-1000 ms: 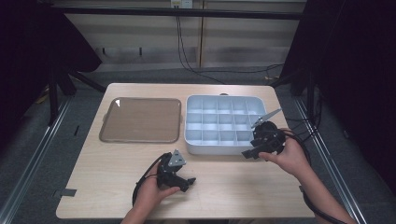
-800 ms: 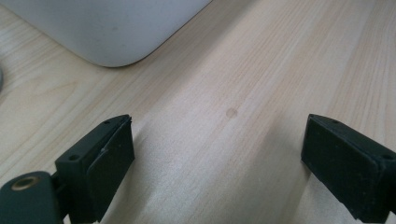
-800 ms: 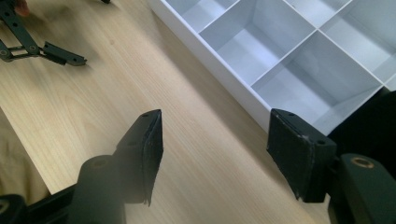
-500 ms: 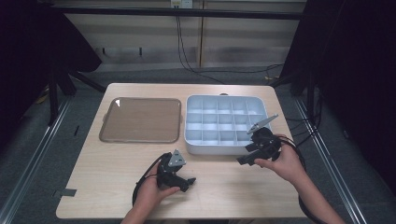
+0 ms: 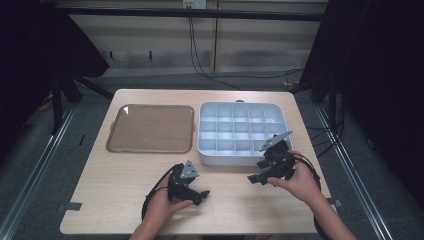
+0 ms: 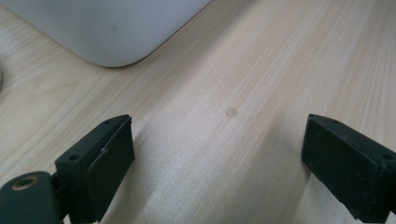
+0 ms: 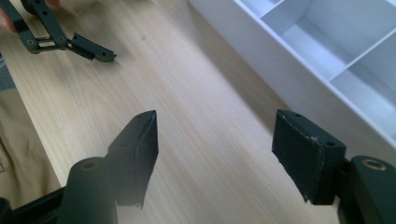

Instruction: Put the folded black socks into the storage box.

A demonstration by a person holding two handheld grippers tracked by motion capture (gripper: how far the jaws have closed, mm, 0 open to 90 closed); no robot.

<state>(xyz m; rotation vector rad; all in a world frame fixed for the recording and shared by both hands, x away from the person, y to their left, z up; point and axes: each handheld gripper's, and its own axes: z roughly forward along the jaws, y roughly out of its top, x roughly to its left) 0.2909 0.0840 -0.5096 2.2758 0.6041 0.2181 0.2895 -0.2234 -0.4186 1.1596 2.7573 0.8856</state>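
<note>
Right hand-held gripper (image 5: 256, 177): pulled back toward the person since a second ago. Earlier it sat against the near right edge of the white compartment tray (image 5: 243, 158), grey top plate over the tray's front corner. Half a second ago it had dropped lower, clear of the rim. Now it is nearer still to the front edge of the bench (image 5: 227, 205), just beside the tray's front wall, tips over bare wood and pointing left. The right hand (image 5: 299, 182) and forearm have drawn back with it. Jaws stand apart, nothing between them.
</note>
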